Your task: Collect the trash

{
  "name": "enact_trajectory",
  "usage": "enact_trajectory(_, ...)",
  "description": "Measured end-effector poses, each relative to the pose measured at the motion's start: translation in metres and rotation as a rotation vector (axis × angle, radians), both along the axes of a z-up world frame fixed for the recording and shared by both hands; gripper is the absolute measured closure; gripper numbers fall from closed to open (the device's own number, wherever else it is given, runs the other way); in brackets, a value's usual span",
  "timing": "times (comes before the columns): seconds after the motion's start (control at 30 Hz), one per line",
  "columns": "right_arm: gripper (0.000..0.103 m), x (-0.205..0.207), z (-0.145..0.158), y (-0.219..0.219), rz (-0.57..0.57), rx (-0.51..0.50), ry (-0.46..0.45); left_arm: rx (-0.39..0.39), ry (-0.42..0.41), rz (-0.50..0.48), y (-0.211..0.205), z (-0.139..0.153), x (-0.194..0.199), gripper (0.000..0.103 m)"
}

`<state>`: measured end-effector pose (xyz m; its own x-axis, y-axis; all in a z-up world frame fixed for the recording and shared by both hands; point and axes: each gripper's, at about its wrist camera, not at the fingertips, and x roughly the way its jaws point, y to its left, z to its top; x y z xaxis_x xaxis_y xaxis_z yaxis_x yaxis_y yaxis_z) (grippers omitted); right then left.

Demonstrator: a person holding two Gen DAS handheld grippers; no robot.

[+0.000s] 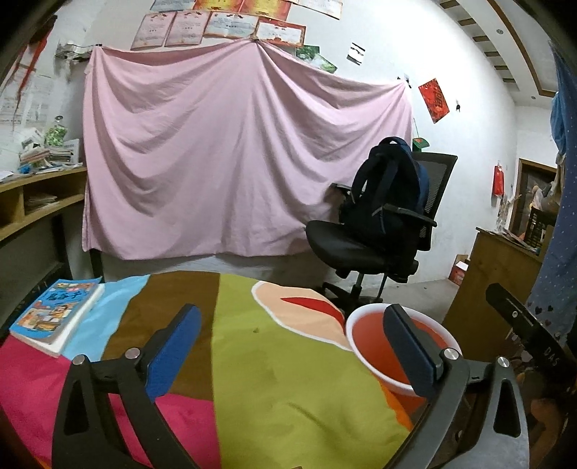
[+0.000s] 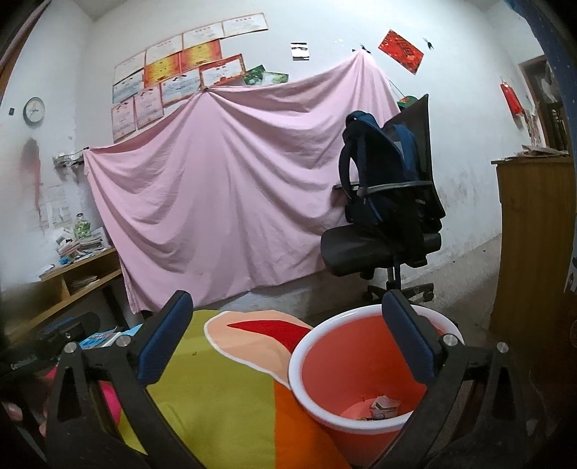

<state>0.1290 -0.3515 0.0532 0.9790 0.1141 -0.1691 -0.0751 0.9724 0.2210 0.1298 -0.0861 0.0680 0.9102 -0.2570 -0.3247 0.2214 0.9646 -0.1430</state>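
left gripper (image 1: 292,346): fingers spread wide, nothing between them — hovering over the patchwork tablecloth (image 1: 281,397), blue pads (image 1: 173,357) facing inward.
right gripper (image 2: 288,342): also spread wide, holding nothing; its right finger (image 2: 411,342) sits over the bin's mouth in the right wrist view, contact can't be judged.
trash bin (image 2: 360,364): orange bucket with a white rim, upright at the right edge of the table; seen in the left wrist view too (image 1: 371,342), partly behind that gripper's right finger.
trash (image 2: 384,406): crumpled paper scraps lying at the bottom of the bin — smaller dark bits beside them, too small to identify.
stray speck (image 1: 256,329): tiny dark crumb on the green patch of the cloth, well apart from the bin.
book (image 1: 57,314): children's paperback with a cartoon cover, flat on the far-left corner of the table.
office chair (image 1: 378,238): black mesh-back, beyond the table, with a navy backpack (image 1: 389,187) propped on the seat.
backdrop: pink sheet (image 1: 234,155) pinned across the wall, certificates (image 1: 220,25) above it.
left side: wooden shelf (image 1: 32,202) stacked with papers.
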Motion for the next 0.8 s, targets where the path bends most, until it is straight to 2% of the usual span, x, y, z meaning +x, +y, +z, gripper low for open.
enact_trajectory(0.8, 0.000, -0.076, -0.010, 0.058, -0.003, -0.086, -0.084, -0.013, -0.064, 0.050, 0.040, -0.027, -0.081, 0.002)
